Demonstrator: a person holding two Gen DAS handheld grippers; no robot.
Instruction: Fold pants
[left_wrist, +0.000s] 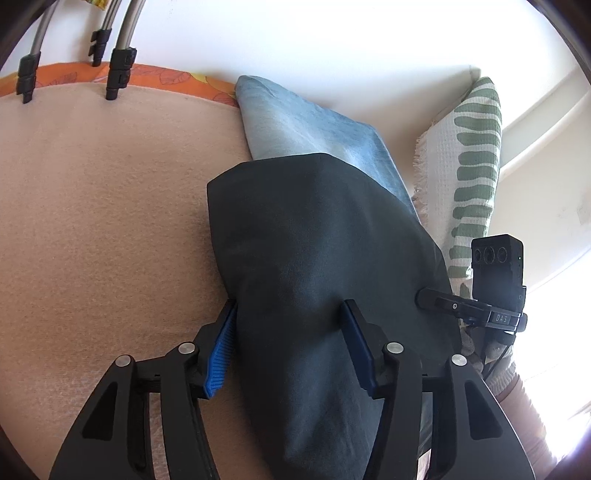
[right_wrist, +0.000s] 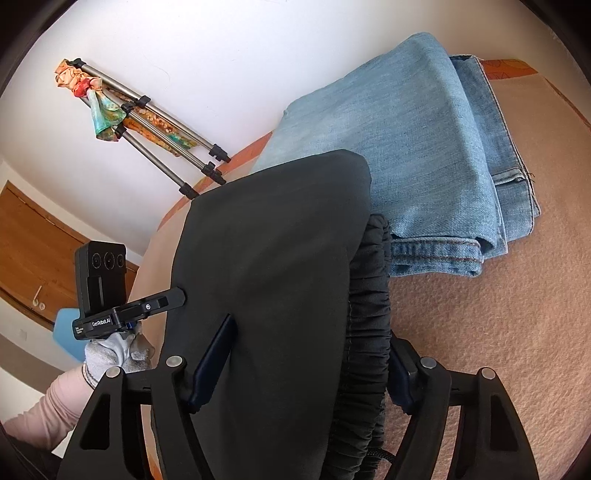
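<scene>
Black gripper fingers frame both views as a folded pair of dark pants lies on a peach-coloured blanket. On the left gripper, blue-padded jaws stand wide apart, straddling the dark fabric with one pad at its left edge and the other resting on top of the cloth; nothing is pinched between them. From the right-hand view the right gripper does much the same, its jaws spread wide across the pants, one finger lying over the smooth folded panel and the other beyond the gathered elastic waistband (whether that far pad touches the cloth cannot be told). Just behind the dark pants sits a folded pair of light blue jeans, the dark fold overlapping its near edge. An orange patterned cover borders the blanket at the wall, where tripod legs draped with a colourful scarf lean. A white-and-green patterned cushion rests to the right of the jeans in the left view. A white-gloved hand holds the left device.
</scene>
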